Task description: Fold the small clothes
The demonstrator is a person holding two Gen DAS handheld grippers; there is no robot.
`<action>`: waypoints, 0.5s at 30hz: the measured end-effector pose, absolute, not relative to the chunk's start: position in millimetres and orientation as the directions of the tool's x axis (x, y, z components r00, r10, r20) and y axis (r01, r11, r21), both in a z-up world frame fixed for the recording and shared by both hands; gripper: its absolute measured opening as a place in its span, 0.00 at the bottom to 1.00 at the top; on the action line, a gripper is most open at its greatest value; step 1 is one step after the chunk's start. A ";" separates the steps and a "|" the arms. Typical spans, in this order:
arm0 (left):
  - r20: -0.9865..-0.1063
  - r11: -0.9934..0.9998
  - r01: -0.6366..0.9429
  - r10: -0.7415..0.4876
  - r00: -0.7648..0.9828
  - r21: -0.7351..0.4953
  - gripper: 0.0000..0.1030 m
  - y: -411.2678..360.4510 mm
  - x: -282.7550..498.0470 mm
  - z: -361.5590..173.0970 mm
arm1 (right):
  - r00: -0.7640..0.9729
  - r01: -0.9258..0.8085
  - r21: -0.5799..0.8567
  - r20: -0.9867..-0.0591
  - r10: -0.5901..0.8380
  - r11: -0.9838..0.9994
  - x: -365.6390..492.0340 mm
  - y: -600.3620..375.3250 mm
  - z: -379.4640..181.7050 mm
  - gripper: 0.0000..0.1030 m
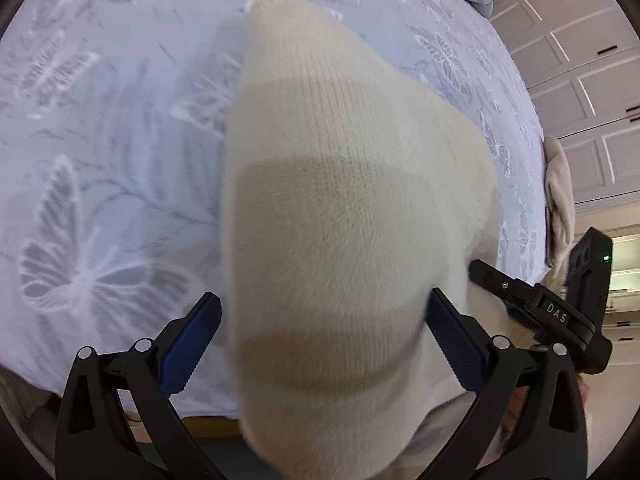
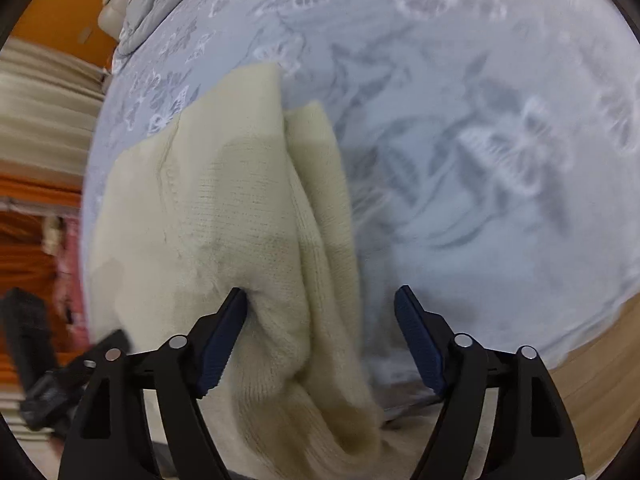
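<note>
A cream knitted garment (image 1: 340, 208) lies on a bed with a pale blue butterfly-print cover (image 1: 104, 128). In the left wrist view it fills the middle and runs away from me, its near end hanging over the bed's front edge between my fingers. My left gripper (image 1: 324, 320) is open, its blue pads on either side of the knit. In the right wrist view the garment (image 2: 224, 216) is bunched in folds. My right gripper (image 2: 320, 312) is open around the folded edge, its left pad (image 2: 226, 328) touching the fabric. The right gripper also shows at the left wrist view's right edge (image 1: 540, 308).
White panelled wardrobe doors (image 1: 580, 80) stand beyond the bed's right side. A beige cloth (image 1: 560, 192) hangs at the bed's right edge. A grey quilt (image 2: 160, 4) is bunched at the bed's far end. Cream curtains (image 2: 44, 112) and an orange wall are on the left.
</note>
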State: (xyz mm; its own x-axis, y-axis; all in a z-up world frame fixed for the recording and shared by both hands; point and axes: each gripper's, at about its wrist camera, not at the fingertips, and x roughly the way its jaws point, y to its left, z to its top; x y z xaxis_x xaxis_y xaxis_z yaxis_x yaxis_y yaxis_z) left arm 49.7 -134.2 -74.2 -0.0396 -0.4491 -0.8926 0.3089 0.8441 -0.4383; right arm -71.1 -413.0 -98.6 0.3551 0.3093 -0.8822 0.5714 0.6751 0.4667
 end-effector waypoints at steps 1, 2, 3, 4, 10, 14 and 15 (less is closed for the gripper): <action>-0.887 0.840 0.298 -0.458 -0.059 -0.453 0.96 -135.8 51.5 -79.1 | 0.356 0.571 0.488 -0.872 0.337 0.660 -68.4 -415.2 -104.6 0.79; -0.880 0.837 0.280 -0.467 -0.083 -0.470 0.96 -137.6 54.7 -87.4 | 0.354 0.573 0.513 -0.858 0.372 0.639 -63.7 -417.1 -111.6 0.83; -0.875 0.834 0.268 -0.474 -0.103 -0.483 0.96 -138.4 56.0 -93.0 | 0.352 0.578 0.523 -0.853 0.386 0.627 -60.5 -417.4 -115.1 0.85; -0.863 0.827 0.248 -0.488 -0.131 -0.505 0.96 -138.8 58.3 -99.9 | 0.347 0.579 0.523 -0.852 0.392 0.626 -58.3 -415.1 -116.9 0.85; -0.823 0.803 0.188 -0.533 -0.197 -0.565 0.85 -133.9 60.6 -106.5 | 0.407 0.518 0.574 -0.818 0.408 0.634 -55.8 -398.3 -100.7 0.42; -0.846 0.799 0.279 -0.515 -0.137 -0.532 0.67 -130.3 47.8 -74.9 | 0.525 0.484 0.637 -0.760 0.383 0.600 -73.5 -379.7 -62.6 0.36; -0.845 0.795 0.289 -0.520 -0.128 -0.533 0.66 -126.3 44.9 -65.3 | 0.546 0.470 0.643 -0.750 0.372 0.605 -79.6 -370.1 -48.4 0.36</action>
State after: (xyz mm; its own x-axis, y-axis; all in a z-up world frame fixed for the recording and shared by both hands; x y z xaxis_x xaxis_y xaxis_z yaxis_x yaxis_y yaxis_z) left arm 44.9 -126.3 -65.3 -0.1277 -0.5201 -0.8445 0.2886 0.7952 -0.5333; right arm -79.6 -370.1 -48.4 0.5464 0.3723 -0.7502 0.4704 0.6048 0.6427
